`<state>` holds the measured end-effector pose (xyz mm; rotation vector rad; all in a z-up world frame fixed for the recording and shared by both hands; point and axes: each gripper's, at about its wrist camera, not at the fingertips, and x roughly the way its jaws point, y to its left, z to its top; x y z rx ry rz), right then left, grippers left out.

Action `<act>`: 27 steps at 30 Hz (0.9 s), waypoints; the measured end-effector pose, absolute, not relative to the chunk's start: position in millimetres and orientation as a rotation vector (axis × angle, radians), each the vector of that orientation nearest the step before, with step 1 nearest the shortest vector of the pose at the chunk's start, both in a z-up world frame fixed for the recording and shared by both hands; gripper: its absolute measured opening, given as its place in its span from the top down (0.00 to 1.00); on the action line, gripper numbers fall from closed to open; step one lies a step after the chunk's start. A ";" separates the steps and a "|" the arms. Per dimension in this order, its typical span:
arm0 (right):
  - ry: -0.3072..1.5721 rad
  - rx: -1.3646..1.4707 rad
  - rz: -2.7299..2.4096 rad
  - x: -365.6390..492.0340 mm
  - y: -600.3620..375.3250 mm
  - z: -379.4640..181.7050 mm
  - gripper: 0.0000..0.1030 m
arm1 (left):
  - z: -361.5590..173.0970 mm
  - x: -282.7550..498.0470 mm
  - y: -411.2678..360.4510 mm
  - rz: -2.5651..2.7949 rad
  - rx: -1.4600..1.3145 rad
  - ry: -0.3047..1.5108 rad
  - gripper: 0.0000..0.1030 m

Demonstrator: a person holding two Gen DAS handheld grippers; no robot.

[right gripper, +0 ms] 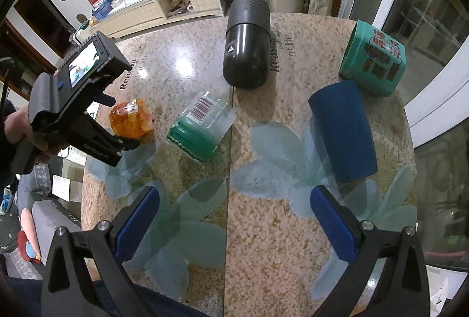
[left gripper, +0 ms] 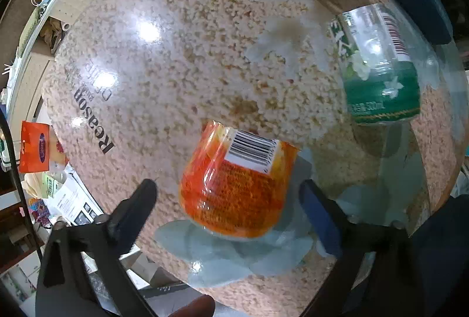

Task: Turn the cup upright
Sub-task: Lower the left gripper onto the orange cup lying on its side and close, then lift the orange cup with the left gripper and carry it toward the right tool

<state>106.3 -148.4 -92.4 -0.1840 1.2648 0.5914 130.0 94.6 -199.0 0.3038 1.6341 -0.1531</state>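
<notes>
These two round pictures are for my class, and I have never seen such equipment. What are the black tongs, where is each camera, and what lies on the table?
A person holds one hand-operated gripper in each hand; each carries a wide-angle camera looking along its jaws. The left gripper has its open jaws either side of an orange cup, not squeezing it. The right gripper is open and empty, above the speckled table. Also there: a green cup, a blue cup, a teal cup and a black cylinder. Nothing is held yet.
</notes>
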 end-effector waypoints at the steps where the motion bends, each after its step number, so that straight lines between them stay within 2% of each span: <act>1: 1.265 -0.184 0.590 107.2 -148.4 -93.3 0.00 | -200.6 130.6 95.0 -0.154 0.306 1.637 0.10; 4: 1.269 -0.182 0.584 108.4 -149.4 -93.9 0.00 | -207.2 132.2 97.2 -0.147 0.321 1.648 0.19; 6: 1.270 -0.181 0.581 108.5 -150.1 -93.6 0.00 | -212.1 132.3 97.3 -0.146 0.315 1.658 0.29; 15: 1.255 -0.178 0.573 103.1 -149.9 -88.4 0.00 | -210.9 120.9 121.2 -0.121 0.221 1.630 0.31; 27: 1.213 -0.156 0.577 80.7 -147.0 -69.9 0.00 | -173.4 60.1 129.4 -0.108 0.102 1.532 0.31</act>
